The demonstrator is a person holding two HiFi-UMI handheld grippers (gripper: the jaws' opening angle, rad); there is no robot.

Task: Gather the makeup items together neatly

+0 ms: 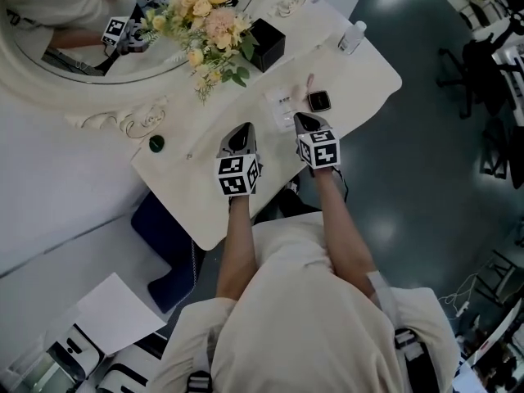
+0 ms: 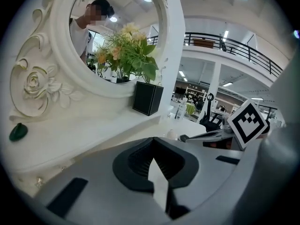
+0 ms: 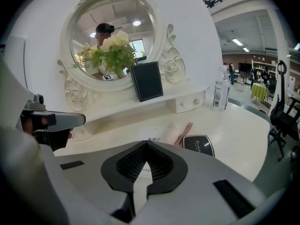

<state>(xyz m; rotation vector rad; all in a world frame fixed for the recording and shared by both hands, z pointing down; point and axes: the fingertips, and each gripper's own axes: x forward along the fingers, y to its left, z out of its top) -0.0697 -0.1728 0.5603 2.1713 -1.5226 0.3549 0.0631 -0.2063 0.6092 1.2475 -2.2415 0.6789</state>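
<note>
- The right gripper has its jaws closed together with nothing between them. In the head view it hangs over the front part of the dressing table.
- The left gripper also has its jaws pressed together and carries nothing. It is over bare tabletop to the left of the right one, and the two are near each other but apart.
- The makeup items lie just beyond the right gripper's tip: a black compact, a pink tube and a white packet, close to one another.
- In the right gripper view the compact lies flat, with the pink tube slanting beside it.
- A clear bottle stands upright, well apart from them near the table's far right corner.
- The tabletop is cream-white and curved at the front. A small green object lies near its left end, below the carved frame.
- At the back stand a black box and a bunch of pale flowers, against an oval mirror with rose carving.
- A small drawer sits under the mirror's shelf.
- The floor is dark grey. A black office chair stands to the right, a blue stool under the table and a sheet of paper lower left.
- The left gripper view shows a large hall with a railing along an upper level.
</note>
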